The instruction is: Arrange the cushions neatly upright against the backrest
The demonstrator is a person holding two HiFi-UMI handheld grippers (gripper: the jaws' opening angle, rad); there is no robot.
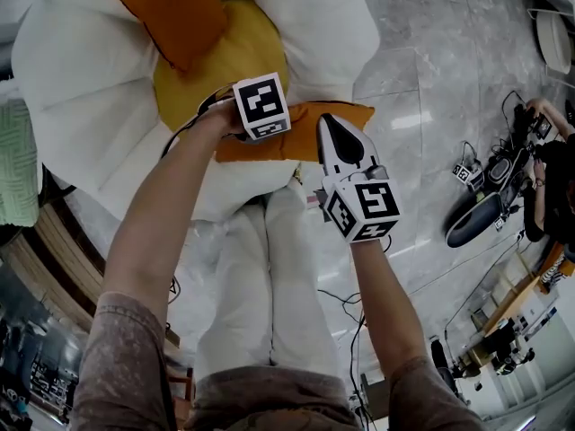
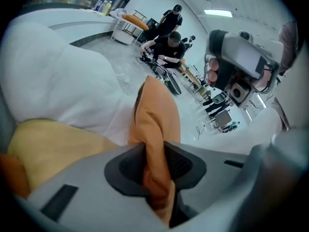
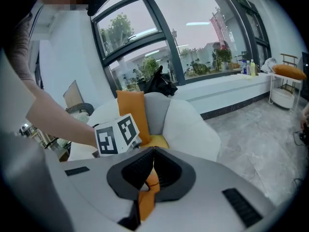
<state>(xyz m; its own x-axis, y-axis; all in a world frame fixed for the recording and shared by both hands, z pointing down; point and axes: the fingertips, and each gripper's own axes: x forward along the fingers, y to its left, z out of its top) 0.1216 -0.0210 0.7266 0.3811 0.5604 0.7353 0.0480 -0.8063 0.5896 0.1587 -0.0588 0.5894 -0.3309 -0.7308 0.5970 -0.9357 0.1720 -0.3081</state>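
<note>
A white petal-shaped armchair [image 1: 72, 79] has a yellow seat cushion [image 1: 225, 57]. One orange cushion [image 1: 171, 7] leans upright against its backrest, also seen in the right gripper view as the orange cushion [image 3: 131, 110]. A second orange cushion [image 1: 301, 142] lies at the seat's front edge. My left gripper [image 1: 260, 106] is shut on its edge, with orange fabric [image 2: 157, 120] pinched between the pads. My right gripper [image 1: 340, 142] is shut on the same cushion's other end, and a strip of the fabric [image 3: 147, 199] shows in its jaws.
Grey marble floor [image 1: 431, 79] lies right of the chair. People crouch there over equipment [image 1: 503, 187] and cables [image 1: 346, 303]. A green textured thing [image 1: 18, 160] sits at the left. A white rack with an orange pad [image 3: 287, 74] stands by the window.
</note>
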